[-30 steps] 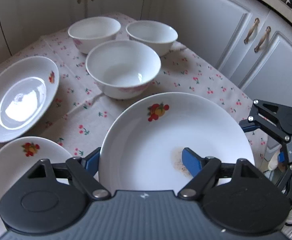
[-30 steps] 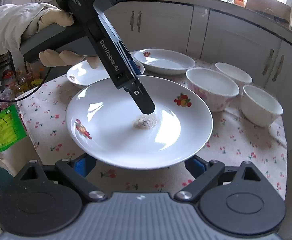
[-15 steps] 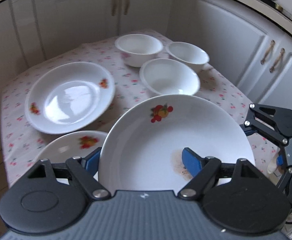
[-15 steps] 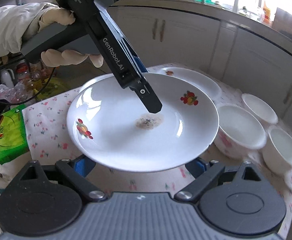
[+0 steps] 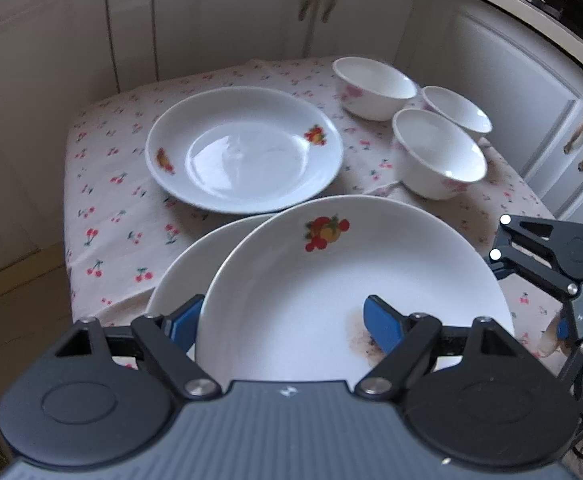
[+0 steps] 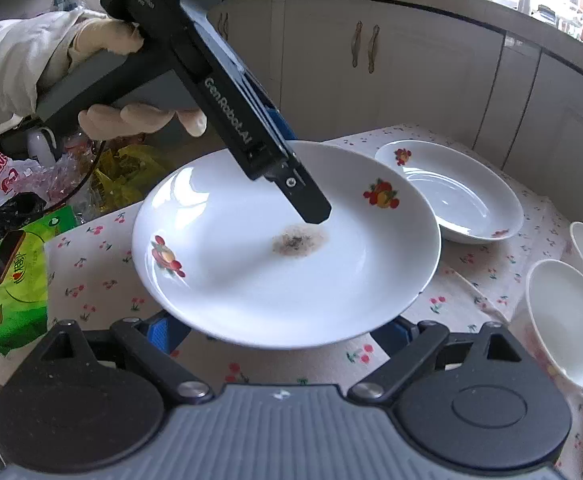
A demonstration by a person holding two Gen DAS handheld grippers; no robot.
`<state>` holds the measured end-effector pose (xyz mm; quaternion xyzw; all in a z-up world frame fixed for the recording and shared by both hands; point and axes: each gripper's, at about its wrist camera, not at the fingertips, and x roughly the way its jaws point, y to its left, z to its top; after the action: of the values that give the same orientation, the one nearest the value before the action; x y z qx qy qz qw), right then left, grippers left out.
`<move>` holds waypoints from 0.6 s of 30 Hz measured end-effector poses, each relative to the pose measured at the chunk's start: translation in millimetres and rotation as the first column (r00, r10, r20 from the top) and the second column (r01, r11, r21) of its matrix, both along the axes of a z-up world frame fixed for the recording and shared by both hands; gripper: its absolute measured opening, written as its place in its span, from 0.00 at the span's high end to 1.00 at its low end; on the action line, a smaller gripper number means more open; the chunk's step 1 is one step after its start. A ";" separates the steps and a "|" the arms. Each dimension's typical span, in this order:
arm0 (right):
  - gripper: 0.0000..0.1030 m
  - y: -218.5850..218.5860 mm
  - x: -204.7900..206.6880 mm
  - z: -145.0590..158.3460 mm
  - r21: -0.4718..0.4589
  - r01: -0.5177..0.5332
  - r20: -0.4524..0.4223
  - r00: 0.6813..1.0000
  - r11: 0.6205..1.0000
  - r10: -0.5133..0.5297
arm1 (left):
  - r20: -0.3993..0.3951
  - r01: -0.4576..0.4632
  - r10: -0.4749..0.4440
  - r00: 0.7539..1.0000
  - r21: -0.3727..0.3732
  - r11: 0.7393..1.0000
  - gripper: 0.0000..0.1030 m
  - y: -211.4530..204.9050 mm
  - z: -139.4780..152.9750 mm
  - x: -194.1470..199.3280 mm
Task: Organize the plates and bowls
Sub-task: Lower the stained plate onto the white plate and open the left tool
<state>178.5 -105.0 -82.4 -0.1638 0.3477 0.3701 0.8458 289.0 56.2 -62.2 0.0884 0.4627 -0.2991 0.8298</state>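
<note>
A white plate [image 5: 331, 280] with fruit prints and a brown stain [image 6: 299, 240] in its middle hangs above the table. My left gripper [image 5: 283, 308] is shut on its rim, one blue finger [image 5: 379, 320] on top inside and the other beneath. From the right wrist the left gripper [image 6: 311, 216] reaches in from the upper left. My right gripper [image 6: 277, 330] stands open, its fingers tucked under the plate's near rim; contact is hidden. A second plate [image 5: 183, 276] lies partly under the held one, and a third plate [image 5: 243, 152] lies beyond. Three white bowls [image 5: 439, 152] cluster at the right.
A cherry-print cloth [image 5: 123, 216] covers the small table, with white cabinets [image 5: 227, 12] close behind and to the right. A gloved hand [image 6: 131, 120] holds the left gripper. A green packet [image 6: 19, 288], a phone [image 6: 3, 256] and plastic bags crowd the table's left side.
Both grippers carried the stained plate leftward across the table. It now overlaps the near plate, and the bowls have slid to the right of both views.
</note>
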 end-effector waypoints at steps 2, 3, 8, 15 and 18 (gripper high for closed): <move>0.06 2.7 4.8 0.8 0.000 0.001 -0.010 1.000 1.000 -0.001 | -0.006 -0.003 0.003 1.000 -0.005 1.000 0.19 4.1 -3.1 2.6; 0.06 4.9 5.8 0.8 -0.002 0.001 -0.012 1.000 1.000 -0.001 | -0.009 -0.004 0.004 1.000 -0.006 1.000 0.19 5.6 -4.7 3.8; 0.06 10.3 8.4 -0.5 -0.018 0.006 -0.021 1.000 1.000 -0.006 | -0.021 -0.001 0.001 1.000 -0.006 1.000 0.19 7.0 -12.1 10.2; 0.06 13.1 15.6 0.0 -0.017 0.030 -0.048 0.998 0.999 -0.031 | -0.031 0.001 -0.001 1.000 0.001 1.000 0.19 6.8 -19.6 16.4; 0.06 13.0 13.8 0.6 -0.024 0.031 -0.042 0.999 0.999 -0.032 | -0.016 0.007 -0.007 1.000 0.017 1.000 0.19 4.5 -18.5 14.8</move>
<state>192.3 -91.9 -81.9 -0.1601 0.3724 0.3560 0.8420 303.8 60.7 -80.7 0.0945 0.4715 -0.2987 0.8243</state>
